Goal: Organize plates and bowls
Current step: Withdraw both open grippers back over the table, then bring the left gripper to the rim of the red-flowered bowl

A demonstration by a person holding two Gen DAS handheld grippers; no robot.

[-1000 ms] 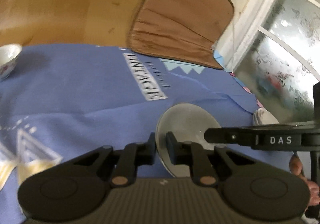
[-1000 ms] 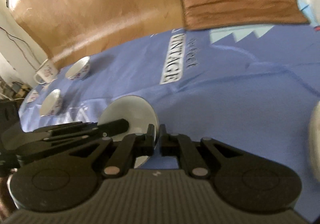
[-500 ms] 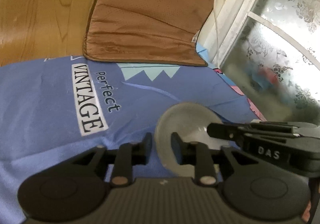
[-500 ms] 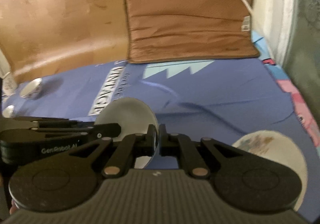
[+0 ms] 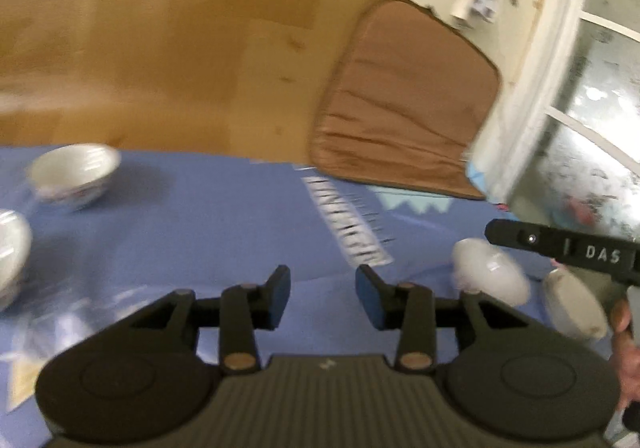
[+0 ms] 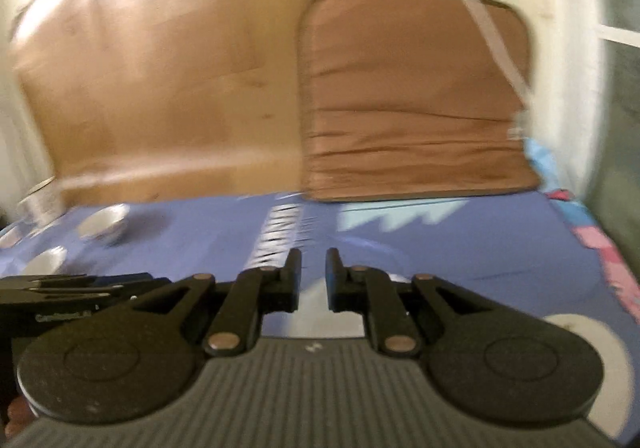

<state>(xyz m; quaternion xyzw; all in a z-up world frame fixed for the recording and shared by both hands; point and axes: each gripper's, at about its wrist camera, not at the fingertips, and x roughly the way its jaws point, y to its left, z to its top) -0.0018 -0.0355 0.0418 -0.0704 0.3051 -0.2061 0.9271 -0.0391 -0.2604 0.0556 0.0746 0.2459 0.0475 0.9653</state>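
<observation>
A pale grey plate (image 5: pixel 490 272) lies on the blue cloth (image 5: pixel 208 232), blurred, just under the tip of my right gripper (image 5: pixel 560 248). In the right wrist view that plate (image 6: pixel 314 308) shows low between the jaws of the right gripper (image 6: pixel 313 276). Those jaws are opening and a narrow gap shows between the pads. My left gripper (image 5: pixel 323 296) hangs over bare cloth to the left of the plate, its jaws opening with nothing between them. A second white plate (image 6: pixel 600 348) lies at the right.
Two white patterned bowls (image 5: pixel 74 176) (image 5: pixel 8 252) stand on the cloth at the left, and a cup (image 6: pixel 40 200) is beyond them. A brown cushion (image 5: pixel 404 100) lies on the wooden floor (image 5: pixel 160 48) behind. A frosted window (image 5: pixel 592 136) closes off the right side.
My left gripper has let go of the grey plate, opened and swung away to the left. The right jaws have parted a little from the plate's rim. Both views are now blurred.
</observation>
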